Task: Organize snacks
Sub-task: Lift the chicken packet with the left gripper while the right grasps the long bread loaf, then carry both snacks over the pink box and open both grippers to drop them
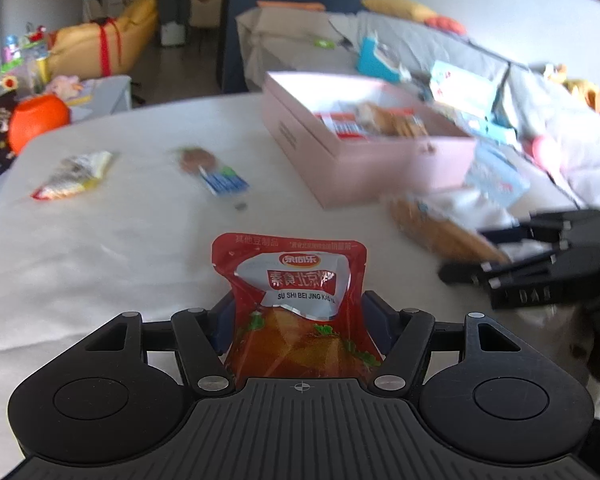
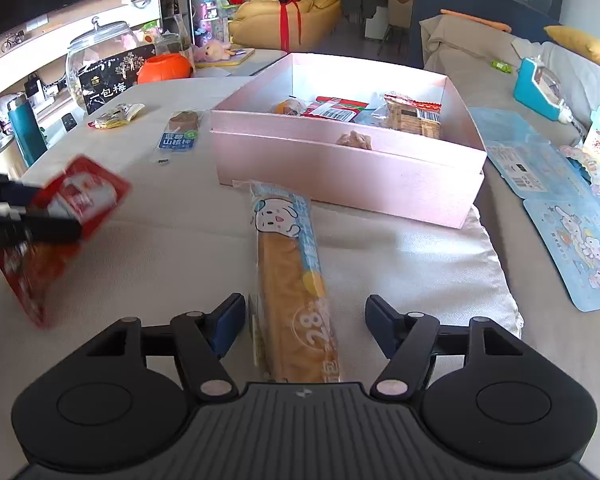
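Bright daylight fills both fisheye views, curving the edges. In the left wrist view the open pink cardboard box smears with motion blur. The glossy red foil snack pouch is sharp there, blurred in the right view.

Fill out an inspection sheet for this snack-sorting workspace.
Surface: white cloth-covered table, wrinkled.
Job's things: open pink cardboard box already holding several wrapped snacks; long bread stick in blue cartoon wrapper lying before the box; red foil snack pouch; blue-labelled lollipop packet and small yellow-red sachet lying apart at the far side.
Clutter: orange round pot, glass jar, blue sticker sheets.
Grippers: left gripper shut on the pouch, held above the table; right gripper open, straddling the bread stick.
Cables: nothing seen.
Surroundings: grey sofa, yellow beanbag.
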